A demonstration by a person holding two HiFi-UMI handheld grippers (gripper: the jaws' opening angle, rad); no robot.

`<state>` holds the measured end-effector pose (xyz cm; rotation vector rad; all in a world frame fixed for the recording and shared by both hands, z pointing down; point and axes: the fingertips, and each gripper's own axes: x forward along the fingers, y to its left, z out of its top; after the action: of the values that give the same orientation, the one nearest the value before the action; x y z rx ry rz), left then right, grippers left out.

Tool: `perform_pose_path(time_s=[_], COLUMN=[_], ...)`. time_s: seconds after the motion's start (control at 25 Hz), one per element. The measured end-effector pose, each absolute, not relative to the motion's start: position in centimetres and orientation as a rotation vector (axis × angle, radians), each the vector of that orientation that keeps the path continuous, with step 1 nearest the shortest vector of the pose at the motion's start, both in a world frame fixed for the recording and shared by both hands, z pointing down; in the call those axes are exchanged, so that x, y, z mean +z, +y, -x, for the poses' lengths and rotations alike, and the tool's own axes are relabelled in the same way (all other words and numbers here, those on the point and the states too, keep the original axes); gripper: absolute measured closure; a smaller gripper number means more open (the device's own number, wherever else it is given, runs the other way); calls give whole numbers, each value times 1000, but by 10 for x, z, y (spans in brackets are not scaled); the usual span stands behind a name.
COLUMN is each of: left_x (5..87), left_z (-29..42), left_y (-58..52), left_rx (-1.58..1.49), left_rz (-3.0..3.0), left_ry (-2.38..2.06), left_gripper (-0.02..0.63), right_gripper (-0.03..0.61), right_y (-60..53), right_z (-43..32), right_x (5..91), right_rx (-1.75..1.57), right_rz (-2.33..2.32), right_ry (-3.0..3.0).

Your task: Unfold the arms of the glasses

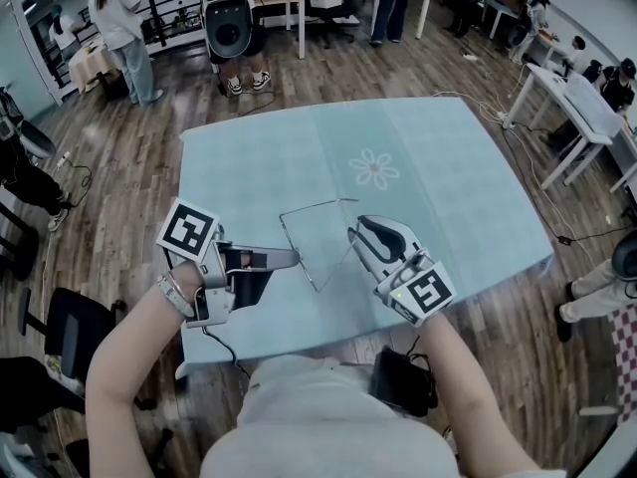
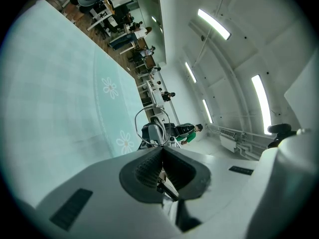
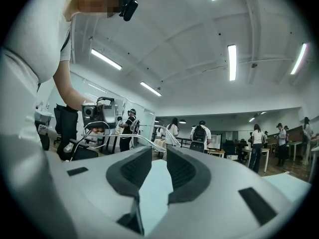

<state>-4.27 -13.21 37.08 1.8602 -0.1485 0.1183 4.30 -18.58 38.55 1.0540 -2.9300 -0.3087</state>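
A large open room with a wooden floor (image 1: 139, 167) surrounds everything; long strip lights (image 3: 232, 61) run across its white ceiling. People (image 1: 121, 28) stand along the far side, white desks (image 1: 577, 108) line the right wall, and a black chair (image 1: 75, 332) sits off the table's near-left corner. The table (image 1: 468, 197) wears a pale teal cloth with a white flower (image 1: 374, 168) printed near its middle (a second flower shows only in the left gripper view).

Between that flower and the table's near edge are the thin wire glasses (image 1: 300, 254), one gripper on each side of them. The left gripper (image 1: 295, 258) comes in from the near-left, its jaws pressed together on the frame just below a lens loop. The right gripper (image 1: 355, 235) faces it from the right with its jaws standing apart; an arm of the glasses (image 3: 120, 136) crosses just at their tips, and whether a pad touches it I cannot tell.
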Motion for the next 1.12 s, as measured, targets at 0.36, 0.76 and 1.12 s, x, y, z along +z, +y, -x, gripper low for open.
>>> perform_pose_path(time_s=[0.36, 0.76, 1.12], left_x=[374, 377, 380], left_z=[50, 54, 57], left_y=[-138, -151, -159], left_rx=[101, 75, 65], left_rz=[-1860, -1855, -1856], left_ry=[-175, -223, -250], left_gripper=[606, 606, 606], right_gripper=[480, 479, 479], right_y=[-180, -172, -160], right_z=[-51, -67, -77], right_x=[393, 401, 410], right_rx=[-286, -261, -237], right_rz=[-1070, -1074, -1076], right_ry=[-2905, -2887, -2868])
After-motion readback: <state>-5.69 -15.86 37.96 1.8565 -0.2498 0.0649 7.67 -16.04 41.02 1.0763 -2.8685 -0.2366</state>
